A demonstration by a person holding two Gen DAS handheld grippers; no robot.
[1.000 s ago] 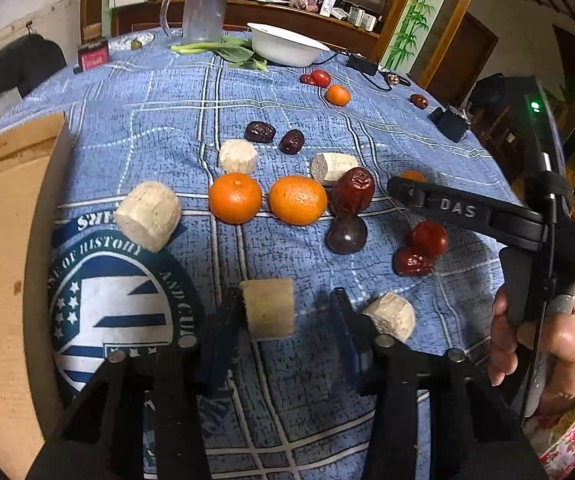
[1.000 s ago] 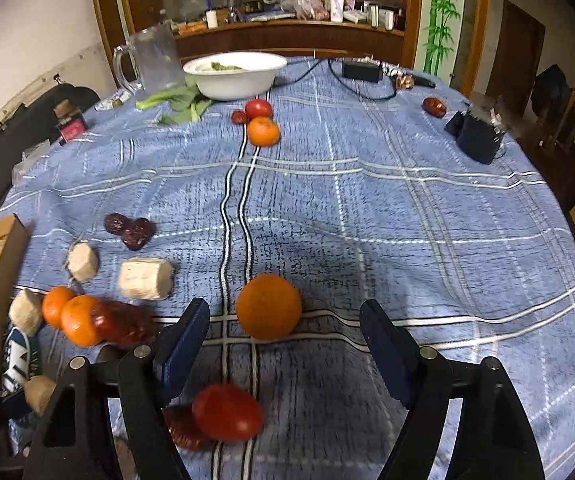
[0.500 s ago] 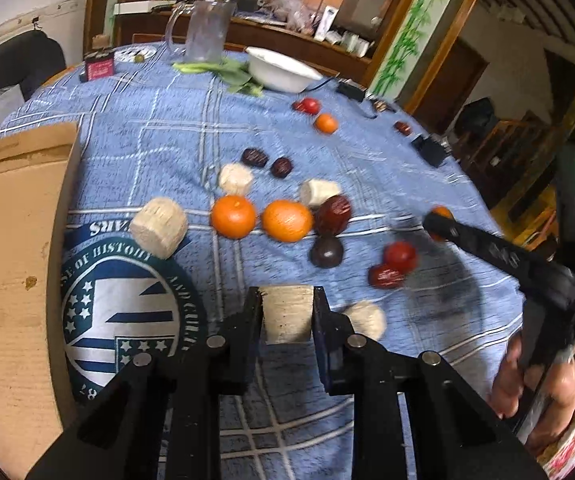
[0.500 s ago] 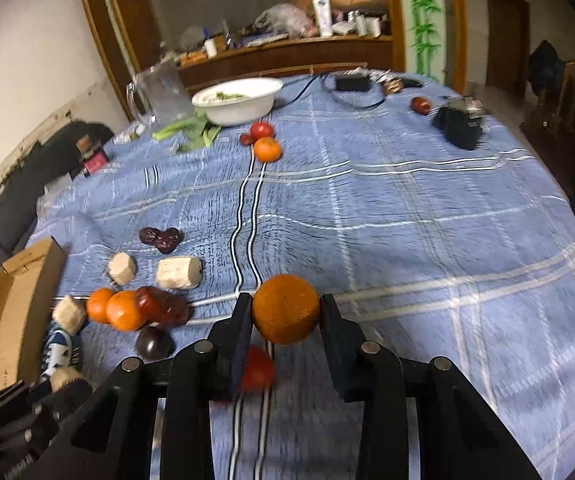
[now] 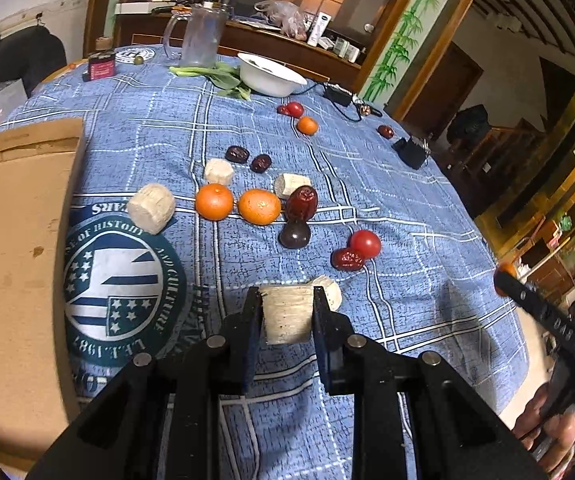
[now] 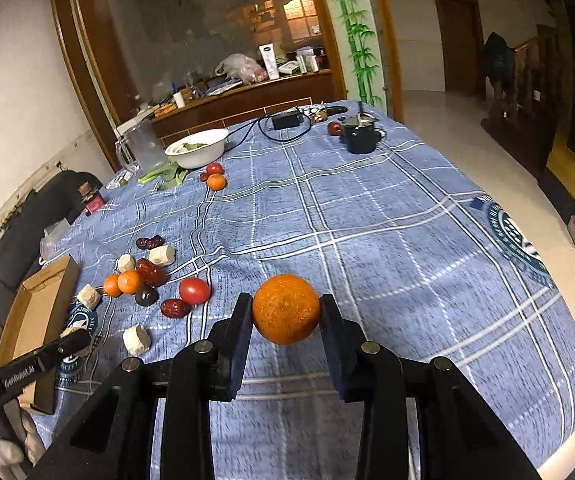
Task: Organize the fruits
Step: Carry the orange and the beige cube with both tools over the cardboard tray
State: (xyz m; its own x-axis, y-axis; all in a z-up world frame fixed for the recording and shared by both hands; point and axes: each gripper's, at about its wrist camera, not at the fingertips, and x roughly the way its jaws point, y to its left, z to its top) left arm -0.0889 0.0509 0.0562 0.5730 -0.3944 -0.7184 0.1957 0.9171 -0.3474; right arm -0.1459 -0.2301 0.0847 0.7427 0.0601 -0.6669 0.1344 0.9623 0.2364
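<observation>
left tool (image 5: 287, 312) is clamped on a pale beige chunk (image 5: 286, 314), pinched between both fingers and held up off the blue checked cloth (image 5: 367, 184) on the counter. right tool (image 6: 285, 312) has an orange (image 6: 286, 309) squeezed between its fingers, also lifted clear of the cloth.

just behind the held chunk, on its right, another beige piece (image 5: 332, 290) sits on the cloth. a bit farther out there's a tomato (image 5: 364, 243) touching a red date (image 5: 348, 259), then a dark plum (image 5: 294, 234) with a bigger date (image 5: 302, 202) right behind it. left of those are two more oranges (image 5: 214, 201) side by side, and a fat beige chunk (image 5: 151, 208) near the round logo (image 5: 123, 284) printed on the cloth. two dark dates (image 5: 237, 153) lie farther back.

cardboard box (image 5: 11, 248) runs along the left edge of the counter. way at the far end there's a white bowl (image 5: 271, 74) with some greens (image 5: 223, 77) beside it, a glass mug (image 5: 198, 36), and a small orange with a tomato (image 5: 294, 109) close together.
</observation>
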